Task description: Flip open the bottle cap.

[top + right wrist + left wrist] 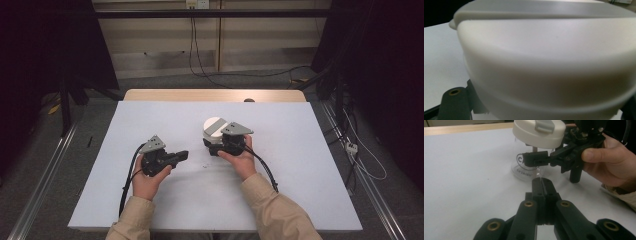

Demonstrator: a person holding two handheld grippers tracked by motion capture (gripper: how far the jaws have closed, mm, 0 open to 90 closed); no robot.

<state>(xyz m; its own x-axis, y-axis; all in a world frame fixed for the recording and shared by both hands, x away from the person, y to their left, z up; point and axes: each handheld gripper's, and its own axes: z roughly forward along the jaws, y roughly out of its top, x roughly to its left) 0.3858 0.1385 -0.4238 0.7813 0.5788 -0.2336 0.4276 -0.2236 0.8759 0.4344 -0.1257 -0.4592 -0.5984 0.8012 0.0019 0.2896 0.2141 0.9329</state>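
A: Where does the cup stand?

B: The clear cup [526, 167] stands upright on the white table [150, 200], right of middle and toward the far half. A cream lid [215, 125] with a grey flap sits on it. Dark lettering shows on the glass wall in the left gripper view.

A: Right gripper?

B: The right gripper [212, 146] is held level by the right hand [240, 157], jaws pointing left. In the left gripper view its jaws reach round the cup's body just under the lid, one jaw lying across the front of the glass. It looks like a grip, but I cannot tell whether both jaws press on the glass. The right gripper view looks at the lid from very close.

A: Left gripper?

B: The left gripper [184, 155] rests low over the table in the left hand [150, 175], left of the cup and apart from it, jaws pointing right toward it. In its own view the two jaws are pressed flat together, nothing between them.

A: Anything else on the table?

B: A small dark speck near the middle, too small to identify.
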